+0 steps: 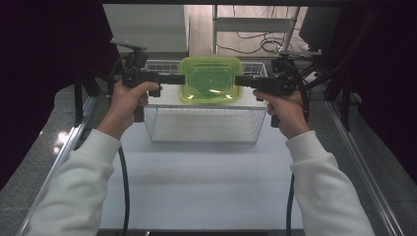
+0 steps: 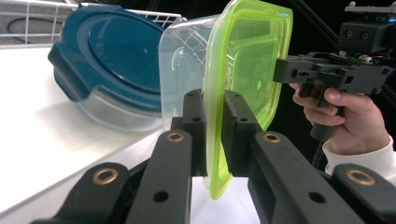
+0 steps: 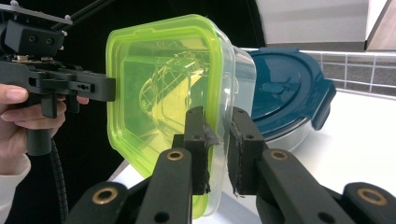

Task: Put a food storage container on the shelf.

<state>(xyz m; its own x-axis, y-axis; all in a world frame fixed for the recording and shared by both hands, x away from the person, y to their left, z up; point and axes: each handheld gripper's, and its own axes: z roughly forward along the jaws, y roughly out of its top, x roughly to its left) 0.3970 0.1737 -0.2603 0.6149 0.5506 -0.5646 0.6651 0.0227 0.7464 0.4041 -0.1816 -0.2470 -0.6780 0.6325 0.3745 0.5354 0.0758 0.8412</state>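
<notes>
A clear container with a lime-green lid (image 1: 210,80) is held between my two grippers over the back part of a white wire basket (image 1: 204,125). My left gripper (image 1: 181,78) is shut on the lid's left rim, and its jaws clamp the green edge (image 2: 214,126) in the left gripper view. My right gripper (image 1: 238,80) is shut on the opposite rim, pinching lid and clear wall (image 3: 218,140). Behind the held container lies a round clear container with a dark blue lid (image 2: 112,60) (image 3: 285,93), on the white surface by the basket's wire wall.
The basket stands at the far middle of the white table (image 1: 206,182). Metal rails (image 1: 361,162) run along both table sides. A white cabinet (image 1: 147,27) and floor cables (image 1: 265,44) lie beyond the table. Dark curtains flank both sides.
</notes>
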